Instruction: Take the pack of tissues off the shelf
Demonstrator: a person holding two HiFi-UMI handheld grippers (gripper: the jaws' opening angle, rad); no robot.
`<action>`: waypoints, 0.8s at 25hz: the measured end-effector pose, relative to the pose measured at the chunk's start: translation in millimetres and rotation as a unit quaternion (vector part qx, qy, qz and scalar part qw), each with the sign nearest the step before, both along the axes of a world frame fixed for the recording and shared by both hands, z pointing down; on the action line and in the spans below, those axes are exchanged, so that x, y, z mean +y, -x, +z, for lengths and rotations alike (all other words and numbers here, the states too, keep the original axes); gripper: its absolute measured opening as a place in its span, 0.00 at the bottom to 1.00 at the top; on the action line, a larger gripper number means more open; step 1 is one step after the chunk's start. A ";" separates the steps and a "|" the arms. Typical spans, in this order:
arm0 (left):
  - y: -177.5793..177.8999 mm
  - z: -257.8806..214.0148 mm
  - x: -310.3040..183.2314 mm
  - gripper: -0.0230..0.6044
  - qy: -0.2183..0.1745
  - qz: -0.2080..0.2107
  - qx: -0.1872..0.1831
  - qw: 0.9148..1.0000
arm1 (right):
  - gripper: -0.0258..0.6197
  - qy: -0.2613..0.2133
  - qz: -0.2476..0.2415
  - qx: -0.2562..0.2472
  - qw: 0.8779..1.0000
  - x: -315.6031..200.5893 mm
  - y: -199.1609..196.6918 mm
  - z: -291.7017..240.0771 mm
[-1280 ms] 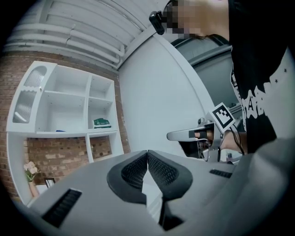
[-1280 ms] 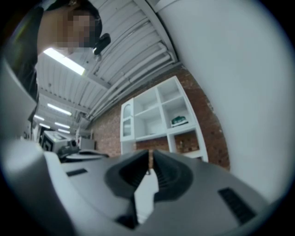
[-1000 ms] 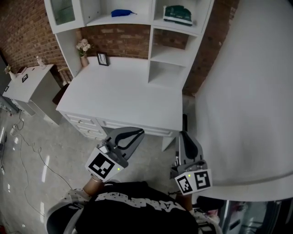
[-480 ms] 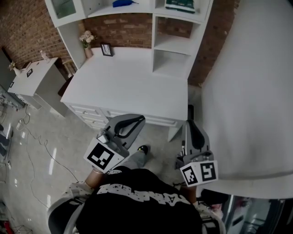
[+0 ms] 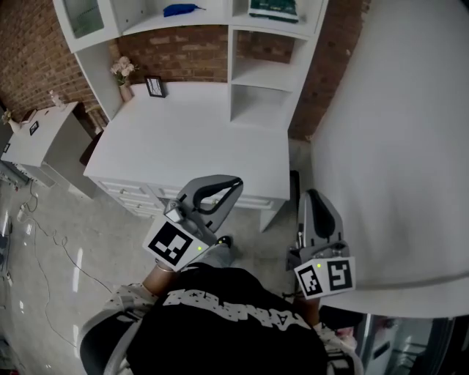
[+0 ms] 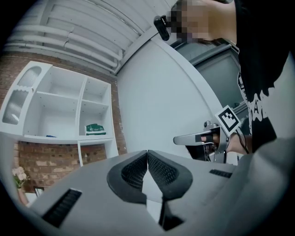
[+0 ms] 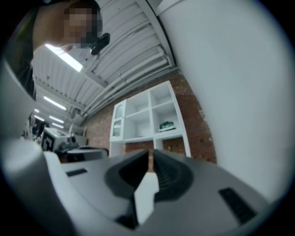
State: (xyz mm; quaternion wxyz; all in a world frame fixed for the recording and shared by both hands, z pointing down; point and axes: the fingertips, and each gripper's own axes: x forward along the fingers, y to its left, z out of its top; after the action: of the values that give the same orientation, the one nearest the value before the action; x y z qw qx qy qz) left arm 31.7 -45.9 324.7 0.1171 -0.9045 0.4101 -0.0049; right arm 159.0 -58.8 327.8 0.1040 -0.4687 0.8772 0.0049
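green tissue pack (image 5: pixel 273 7), lying flat (upper shelf (image 5: pixel 268 28))

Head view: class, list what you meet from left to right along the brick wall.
small white cabinet → flower vase → picture frame → blue item on the shelf → green pack of tissues

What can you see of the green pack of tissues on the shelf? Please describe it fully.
The pack of tissues is green with white markings that are too small to read. It looks like a low, soft pack. It lies flat and alone on the board of the upper right compartment of the white shelf unit above the desk. Only that board touches it.
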 end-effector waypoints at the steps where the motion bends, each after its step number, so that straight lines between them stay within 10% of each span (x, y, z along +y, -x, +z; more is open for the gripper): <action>1: -2.1 -0.7 -5.8 0.09 -0.004 0.005 0.003 1.000 | 0.09 -0.003 0.005 0.002 1.000 -4.0 -2.7 -2.2; 20: 23.2 -16.3 -113.1 0.09 -0.028 0.009 0.045 0.999 | 0.09 -0.039 0.031 0.057 0.997 -92.0 12.3 -20.0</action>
State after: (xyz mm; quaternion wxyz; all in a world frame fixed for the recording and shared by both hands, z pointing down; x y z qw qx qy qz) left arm 8.5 -159.1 308.3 0.1236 -0.9040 0.4064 0.0487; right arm 146.7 -150.8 307.9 0.0716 -0.4902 0.8659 0.0693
